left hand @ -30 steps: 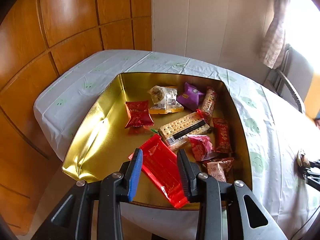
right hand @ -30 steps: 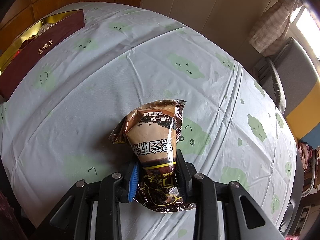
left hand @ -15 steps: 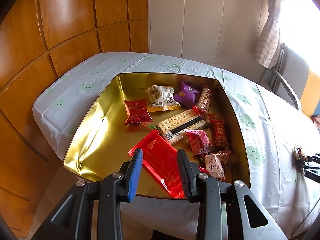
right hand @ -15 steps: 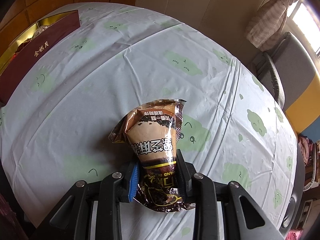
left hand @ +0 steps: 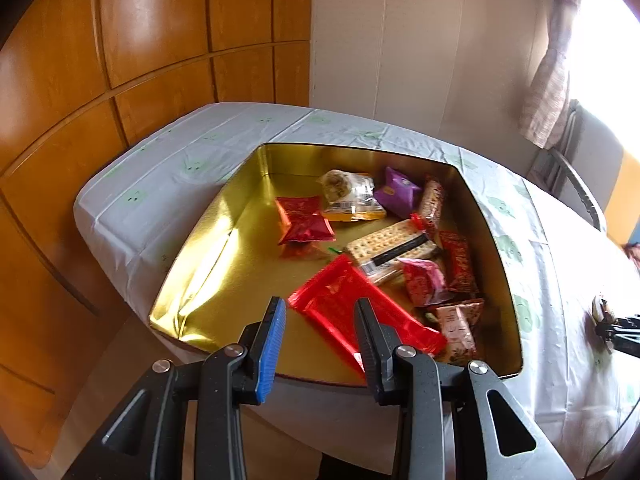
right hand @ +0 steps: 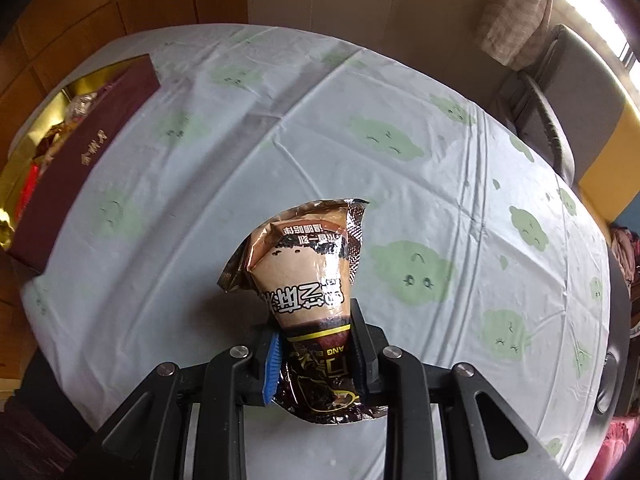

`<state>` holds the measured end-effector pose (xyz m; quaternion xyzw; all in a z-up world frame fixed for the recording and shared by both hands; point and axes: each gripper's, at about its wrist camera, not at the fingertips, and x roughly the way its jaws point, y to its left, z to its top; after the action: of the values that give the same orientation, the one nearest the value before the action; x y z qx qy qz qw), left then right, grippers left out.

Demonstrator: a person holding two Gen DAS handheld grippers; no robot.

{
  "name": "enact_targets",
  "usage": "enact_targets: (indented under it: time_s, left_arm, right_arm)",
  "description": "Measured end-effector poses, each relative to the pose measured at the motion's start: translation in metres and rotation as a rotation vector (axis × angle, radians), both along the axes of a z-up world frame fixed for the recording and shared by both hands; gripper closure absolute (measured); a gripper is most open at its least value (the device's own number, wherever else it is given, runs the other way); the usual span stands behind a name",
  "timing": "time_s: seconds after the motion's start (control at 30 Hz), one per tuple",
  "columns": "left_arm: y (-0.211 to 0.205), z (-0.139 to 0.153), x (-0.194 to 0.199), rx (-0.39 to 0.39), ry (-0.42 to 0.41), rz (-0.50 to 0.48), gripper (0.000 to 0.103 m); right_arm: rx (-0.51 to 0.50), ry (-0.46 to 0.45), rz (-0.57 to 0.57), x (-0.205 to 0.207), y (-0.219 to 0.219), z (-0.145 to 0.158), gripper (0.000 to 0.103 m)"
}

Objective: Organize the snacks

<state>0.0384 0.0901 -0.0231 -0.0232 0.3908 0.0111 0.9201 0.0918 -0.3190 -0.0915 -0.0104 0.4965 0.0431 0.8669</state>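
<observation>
1. We saw the table (right hand: 248,152) first, covered by a pale cloth printed with green smiling blobs, and it filled most of the right wrist view.
2. The gold-lined box (left hand: 208,264) sat at the table's left end, open at the top, with a dark red outer wall carrying gold lettering (that wall showed only in the right wrist view (right hand: 84,160)).
3. Our left gripper (left hand: 320,316) hung above the near edge of the box, its jaws standing well apart with nothing between them.
4. Our right gripper (right hand: 316,332) was closed on the brown snack bag (right hand: 308,276), gripping its lower half, and the bag's upper end stuck out forward over the cloth, well apart from the box.
5. Inside the box, the long red packet (left hand: 360,316) lay nearest the left gripper, slanting across the gold floor.
6. The cracker pack (left hand: 392,244) lay beyond it, with a dark band across its wrapper.
7. A cream and yellow packet (left hand: 352,200) sat toward the far wall, just beside a purple pouch (left hand: 400,192).
8. A small red pillow packet (left hand: 304,220) lay left of the crackers, apart from the rest.
9. Along the right wall, we counted a pink packet (left hand: 424,280), a dark red one (left hand: 460,264) and a pale pink one (left hand: 456,328) nearest us, crowded together.
</observation>
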Motion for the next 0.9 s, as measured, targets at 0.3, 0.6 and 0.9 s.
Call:
enact_targets:
  time_s: [0.3, 0.6, 0.9]
  left_arm:
    - [0.016, 0.0, -0.004, -0.022, -0.013, 0.033, 0.067]
    - [0.026, 0.001, -0.007, -0.025, -0.027, 0.052, 0.067]
    - [0.042, 0.001, -0.01, -0.038, -0.03, 0.09, 0.067]
  right_arm:
    - [0.106, -0.086, 0.185, -0.003, 0.084, 0.046, 0.075]
    - [0.219, -0.147, 0.361, -0.001, 0.163, 0.091, 0.075]
    - [0.294, -0.148, 0.369, 0.029, 0.212, 0.104, 0.075]
